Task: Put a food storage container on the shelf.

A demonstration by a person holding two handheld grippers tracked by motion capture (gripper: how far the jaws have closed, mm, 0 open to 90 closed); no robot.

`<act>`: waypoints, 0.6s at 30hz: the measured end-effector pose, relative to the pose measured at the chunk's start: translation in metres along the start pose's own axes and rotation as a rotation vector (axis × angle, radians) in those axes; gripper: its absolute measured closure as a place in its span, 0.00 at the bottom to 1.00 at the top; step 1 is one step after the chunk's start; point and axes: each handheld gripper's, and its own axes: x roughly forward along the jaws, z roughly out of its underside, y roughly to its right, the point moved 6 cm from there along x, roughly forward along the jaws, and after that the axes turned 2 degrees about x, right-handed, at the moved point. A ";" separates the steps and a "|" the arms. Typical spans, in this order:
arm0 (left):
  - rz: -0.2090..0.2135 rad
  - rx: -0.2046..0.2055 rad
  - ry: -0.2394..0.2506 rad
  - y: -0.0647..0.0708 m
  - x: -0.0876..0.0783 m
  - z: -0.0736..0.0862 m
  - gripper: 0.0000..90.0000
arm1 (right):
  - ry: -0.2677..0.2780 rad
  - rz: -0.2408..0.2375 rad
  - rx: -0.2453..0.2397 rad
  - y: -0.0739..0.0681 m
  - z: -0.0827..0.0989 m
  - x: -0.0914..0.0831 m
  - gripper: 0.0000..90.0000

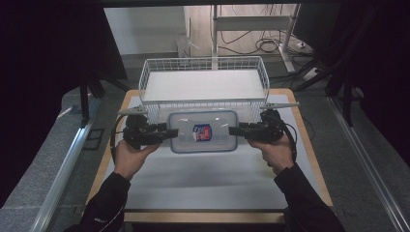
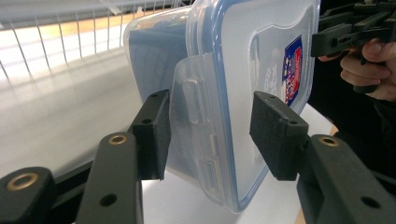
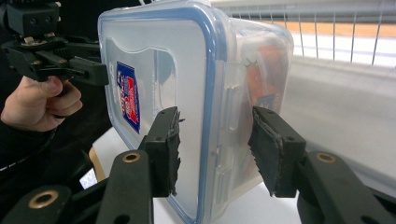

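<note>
A clear plastic container (image 1: pixel 203 131) with a blue-rimmed lid and a red-and-blue label hangs above the white table mat, just in front of the wire basket. My left gripper (image 1: pixel 173 133) grips its left end and my right gripper (image 1: pixel 233 130) its right end. In the left gripper view, my left gripper (image 2: pixel 212 135) has one pad on the lid and one on the underside of the container (image 2: pixel 243 60), at the side clip. The right gripper view shows the same clamp by my right gripper (image 3: pixel 215 149) on the container (image 3: pixel 187 70).
A white wire basket (image 1: pixel 145 77) with a pale floor stands at the back of the wooden table (image 1: pixel 309 159). Its front wall is close behind the container. A white mat (image 1: pixel 203 179) covers the table in front. Dark curtains, metal rails and cables surround the table.
</note>
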 end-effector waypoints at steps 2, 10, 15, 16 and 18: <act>-0.003 -0.003 0.005 0.000 -0.002 -0.007 0.55 | 0.008 0.000 0.000 -0.001 -0.008 -0.001 0.59; -0.005 0.009 0.020 -0.004 -0.008 -0.033 0.55 | 0.026 0.005 -0.021 -0.005 -0.035 -0.005 0.59; -0.005 0.006 0.032 -0.009 -0.009 -0.051 0.55 | 0.030 0.009 -0.021 -0.004 -0.051 -0.006 0.59; -0.005 0.005 0.036 -0.010 -0.010 -0.054 0.55 | 0.034 0.008 -0.022 -0.004 -0.055 -0.006 0.59; -0.008 0.007 0.041 -0.011 -0.010 -0.061 0.55 | 0.038 0.005 -0.015 -0.003 -0.062 -0.007 0.59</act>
